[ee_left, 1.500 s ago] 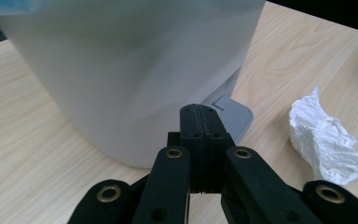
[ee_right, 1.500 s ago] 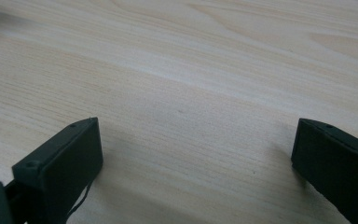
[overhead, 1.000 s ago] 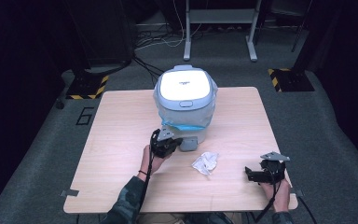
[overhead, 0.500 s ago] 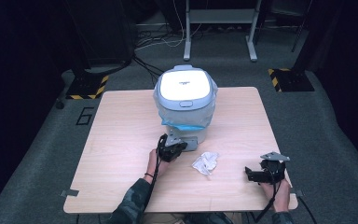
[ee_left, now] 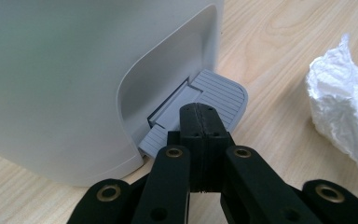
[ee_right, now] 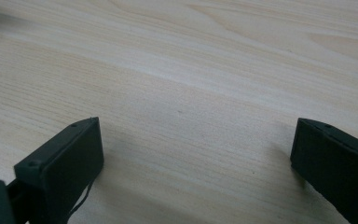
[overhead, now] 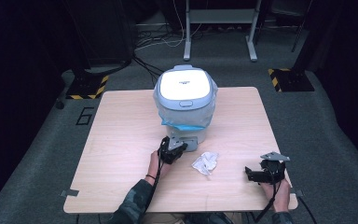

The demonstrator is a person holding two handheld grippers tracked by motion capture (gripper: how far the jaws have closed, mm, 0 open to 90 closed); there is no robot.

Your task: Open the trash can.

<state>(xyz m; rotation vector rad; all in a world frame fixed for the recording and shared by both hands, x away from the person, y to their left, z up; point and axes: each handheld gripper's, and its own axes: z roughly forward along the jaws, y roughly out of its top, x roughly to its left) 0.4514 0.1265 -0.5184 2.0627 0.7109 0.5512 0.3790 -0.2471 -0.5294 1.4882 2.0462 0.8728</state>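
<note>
A white pedal bin (overhead: 185, 100) with a closed lid and a clear bag liner stands mid-table. Its grey ribbed pedal (ee_left: 223, 95) sticks out at the base toward the person. My left gripper (ee_left: 199, 112) is shut with nothing between its jaws, and its tip lies over the inner part of the pedal; I cannot tell if it presses down. From above, the left gripper (overhead: 175, 147) sits just left of the pedal (overhead: 189, 143). A crumpled white tissue (overhead: 205, 163) lies on the table right of it. My right gripper (overhead: 251, 173) is open over bare wood (ee_right: 191, 70), near the front right.
The wooden table (overhead: 121, 121) has free room left and right of the bin. Its front edge runs just behind both hands. Dark floor with cables and a metal stand (overhead: 219, 28) lies beyond the far edge. The tissue (ee_left: 345, 107) sits close to the left gripper's right side.
The left gripper has moved right and a little toward the person, onto the bin's pedal. The right gripper, tissue and bin lid have stayed put.
</note>
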